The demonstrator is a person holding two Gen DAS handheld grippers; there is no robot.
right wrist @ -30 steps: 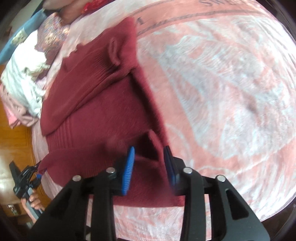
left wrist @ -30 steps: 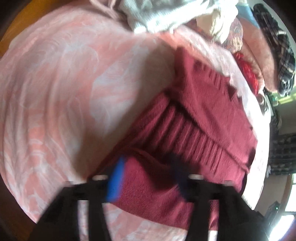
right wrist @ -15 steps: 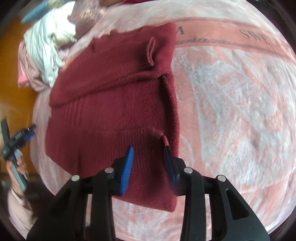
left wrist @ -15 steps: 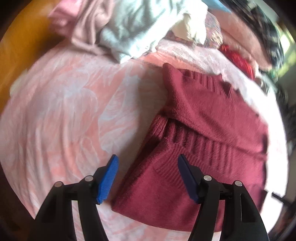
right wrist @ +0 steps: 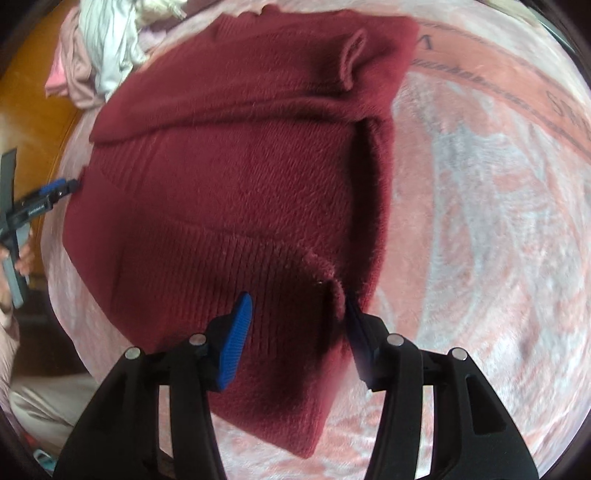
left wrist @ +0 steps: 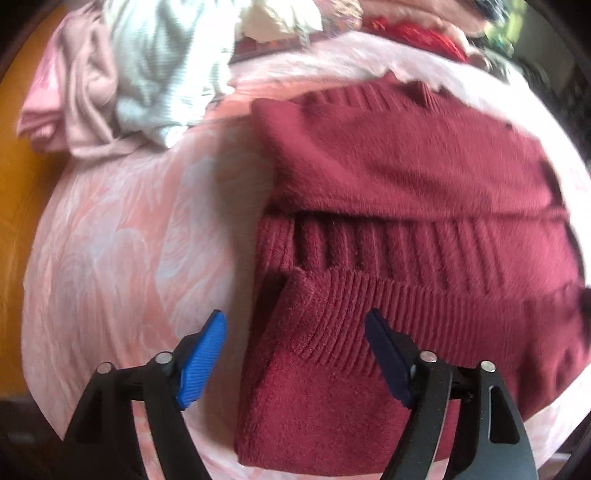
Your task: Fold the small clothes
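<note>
Two grippers, both spread wide and clamping nothing. Left gripper (left wrist: pixel 295 354) low over the near left corner of the maroon sweater (left wrist: pixel 406 229), blue fingertips (left wrist: pixel 201 356) straddling the folded ribbed hem; seen also from the right wrist view at the sweater's far left edge (right wrist: pixel 55 188). Right gripper (right wrist: pixel 295 332) above the near right corner of the sweater (right wrist: pixel 240 177), jaws parted either side of a small raised curl of hem. Sweater folded flat, sleeve laid across the upper part. Beyond, a heap of pale clothes (left wrist: pixel 147 74) at the top left, just apart from the sweater, and something red (left wrist: pixel 424 31) further back. Underneath, a pink patterned blanket (right wrist: pixel 480 221); beside it an orange-brown wooden surface (right wrist: pixel 40 122).
</note>
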